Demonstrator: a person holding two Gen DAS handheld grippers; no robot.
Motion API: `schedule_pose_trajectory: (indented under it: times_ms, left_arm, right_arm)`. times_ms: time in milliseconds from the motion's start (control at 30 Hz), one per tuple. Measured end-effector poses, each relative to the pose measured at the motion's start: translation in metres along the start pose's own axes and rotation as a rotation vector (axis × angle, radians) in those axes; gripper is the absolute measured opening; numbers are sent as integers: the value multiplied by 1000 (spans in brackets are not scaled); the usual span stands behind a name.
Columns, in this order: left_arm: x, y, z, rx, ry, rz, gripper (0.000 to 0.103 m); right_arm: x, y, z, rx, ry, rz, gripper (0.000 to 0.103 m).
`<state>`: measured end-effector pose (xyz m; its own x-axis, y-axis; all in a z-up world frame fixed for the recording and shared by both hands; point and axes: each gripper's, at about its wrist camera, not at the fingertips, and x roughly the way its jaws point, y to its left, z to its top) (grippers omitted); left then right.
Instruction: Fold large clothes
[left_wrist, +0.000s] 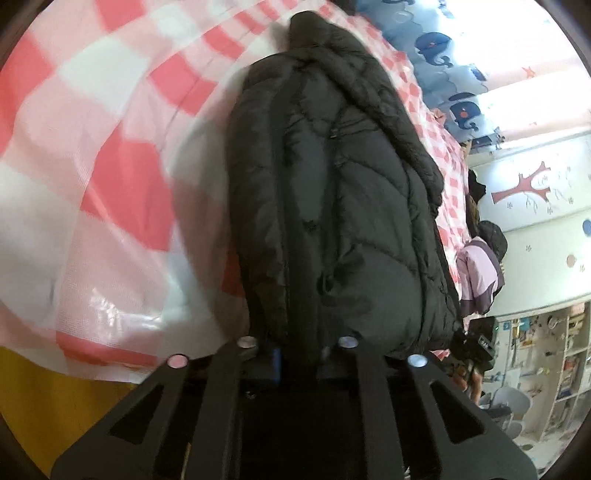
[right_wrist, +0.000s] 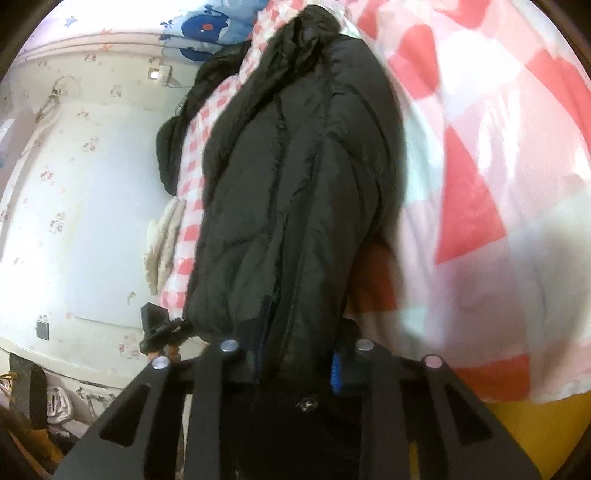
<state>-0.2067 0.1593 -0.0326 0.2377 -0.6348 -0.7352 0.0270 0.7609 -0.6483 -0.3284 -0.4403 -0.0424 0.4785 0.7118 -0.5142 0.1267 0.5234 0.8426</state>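
Note:
A black quilted puffer jacket lies lengthwise on a pink-and-white checked sheet, folded into a long narrow bundle. My left gripper is shut on the jacket's near end, which fills the space between its fingers. In the right wrist view the same jacket runs away from the camera over the checked sheet. My right gripper is shut on its near edge, with blue pads pressed into the fabric. The left gripper shows at the jacket's left corner in that view.
A pink-and-purple garment and other dark clothes lie at the bed's far side. Another black garment and a cream fleece piece lie by the wall. Shelves stand beyond the bed. A yellow surface shows below the sheet's edge.

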Motion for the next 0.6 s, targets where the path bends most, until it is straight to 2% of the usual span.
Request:
schedule_pose_trajectory:
  times_ms: [67,200,400,500,567,600]
  left_arm:
    - [-12,-13,2,15,-24,-20,5]
    - [-58,-52,8,65,-103,-110,5]
    - [-116,-88,-10,127,-146,-196,4]
    - [-137,-84,-34,168,-125,-197,5]
    - [-131,-66,-53,211,-47,-157,7]
    - [-123,-58,-59,221,-8,-138,17]
  right_arm:
    - [-5,12,3,-14,-42,35,22]
    - [-24,51,17,-61,-146,149,19]
    - [-58,106,15,-152,-197,263,19]
    - [-86,122,-8,-208,-186,270,19]
    - [-92,122,-27,-236,-147,224,19]
    - [-89,116,-37,-248,-101,172,22]
